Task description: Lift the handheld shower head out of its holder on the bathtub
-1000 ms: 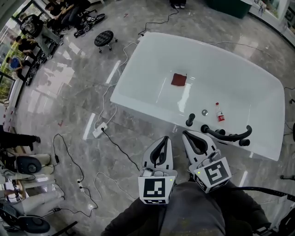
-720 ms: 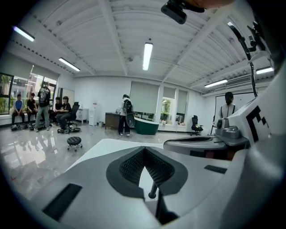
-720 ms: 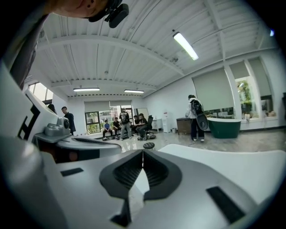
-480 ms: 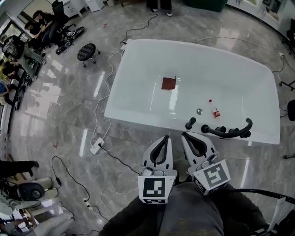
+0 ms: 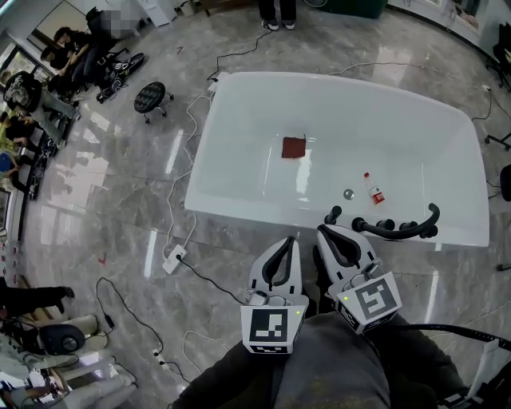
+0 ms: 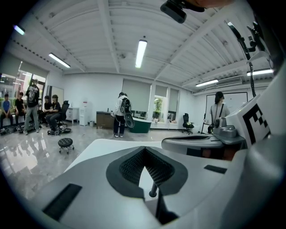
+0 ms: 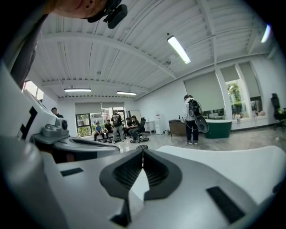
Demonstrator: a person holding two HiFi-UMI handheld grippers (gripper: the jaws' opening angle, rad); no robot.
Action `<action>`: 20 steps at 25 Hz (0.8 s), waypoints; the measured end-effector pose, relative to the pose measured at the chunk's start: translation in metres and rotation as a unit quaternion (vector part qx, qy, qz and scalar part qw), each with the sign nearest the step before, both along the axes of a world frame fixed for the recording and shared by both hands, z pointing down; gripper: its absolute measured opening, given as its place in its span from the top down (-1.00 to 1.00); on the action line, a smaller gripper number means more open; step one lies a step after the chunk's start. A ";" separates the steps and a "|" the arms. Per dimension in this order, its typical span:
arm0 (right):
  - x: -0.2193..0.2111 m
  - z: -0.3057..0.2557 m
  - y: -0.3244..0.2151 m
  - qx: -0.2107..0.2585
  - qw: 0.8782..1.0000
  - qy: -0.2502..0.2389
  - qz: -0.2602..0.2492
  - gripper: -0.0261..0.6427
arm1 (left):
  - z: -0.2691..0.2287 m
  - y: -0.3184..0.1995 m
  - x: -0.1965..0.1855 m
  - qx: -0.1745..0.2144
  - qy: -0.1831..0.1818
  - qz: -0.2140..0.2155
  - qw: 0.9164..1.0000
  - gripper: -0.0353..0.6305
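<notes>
While the handheld shower head [image 5: 397,230] sits in its holder on the near rim of the bathtub [image 5: 239,211], I hold my left gripper [image 5: 289,240] and right gripper [image 5: 323,232] just short of it, jaws closed and empty, apparently lining up the approach.

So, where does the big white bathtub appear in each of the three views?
Head view: the big white bathtub fills the upper centre and right.
Left gripper view: its rim crosses the middle, left of centre.
Right gripper view: its rim spreads across the right, below centre.
Shared landmark: the dark green tub beyond it.
</notes>
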State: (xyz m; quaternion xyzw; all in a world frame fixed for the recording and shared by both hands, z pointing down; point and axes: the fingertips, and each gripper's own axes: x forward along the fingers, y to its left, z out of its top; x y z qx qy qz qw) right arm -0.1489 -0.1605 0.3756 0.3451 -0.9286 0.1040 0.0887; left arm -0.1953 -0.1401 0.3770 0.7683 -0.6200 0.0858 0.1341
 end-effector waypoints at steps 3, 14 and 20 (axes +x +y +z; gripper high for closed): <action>-0.002 -0.004 -0.001 0.010 1.000 -0.004 -0.006 0.91 | -0.003 -0.004 -0.004 0.006 -0.007 -0.006 1.000 0.88; 0.014 0.013 -0.023 -0.014 1.000 -0.005 0.017 0.91 | 0.012 -0.024 0.005 -0.018 -0.005 0.002 1.000 0.88; 0.026 0.022 -0.036 -0.018 0.999 -0.008 0.025 0.91 | 0.021 -0.033 0.013 -0.028 -0.012 0.004 1.000 0.88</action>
